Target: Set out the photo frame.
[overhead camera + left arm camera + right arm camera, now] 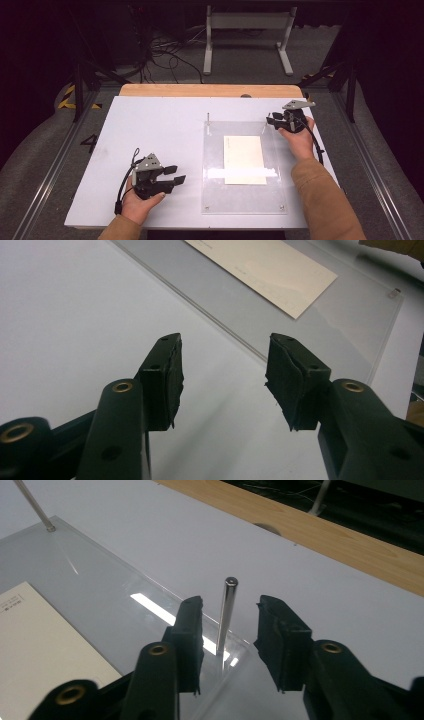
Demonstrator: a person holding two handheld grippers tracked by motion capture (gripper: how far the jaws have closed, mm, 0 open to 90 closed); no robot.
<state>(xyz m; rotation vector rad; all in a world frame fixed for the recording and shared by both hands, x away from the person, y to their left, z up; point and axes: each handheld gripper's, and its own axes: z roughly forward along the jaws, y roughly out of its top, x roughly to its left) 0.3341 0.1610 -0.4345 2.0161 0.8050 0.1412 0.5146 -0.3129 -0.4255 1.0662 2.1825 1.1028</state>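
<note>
Clear acrylic plate (pixel 245 200) lies flat on the white table (pixel 150 125), a cream envelope (pixel 243 159) resting on it. Nearest, the left gripper (pixel 179 175) hovers just left of the plate, jaws parted around nothing. Farther off, at the plate's far right corner, the right gripper (pixel 227 630) brackets 1 upright metal pin (pixel 226 615), its pads not touching it. Another pin (pixel 35 506) stands at the far left corner.

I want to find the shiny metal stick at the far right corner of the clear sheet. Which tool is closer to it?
The right tool. The metal stick stands between its open jaws, untouched. The left tool is far away, near the clear sheet's near left side.
</note>
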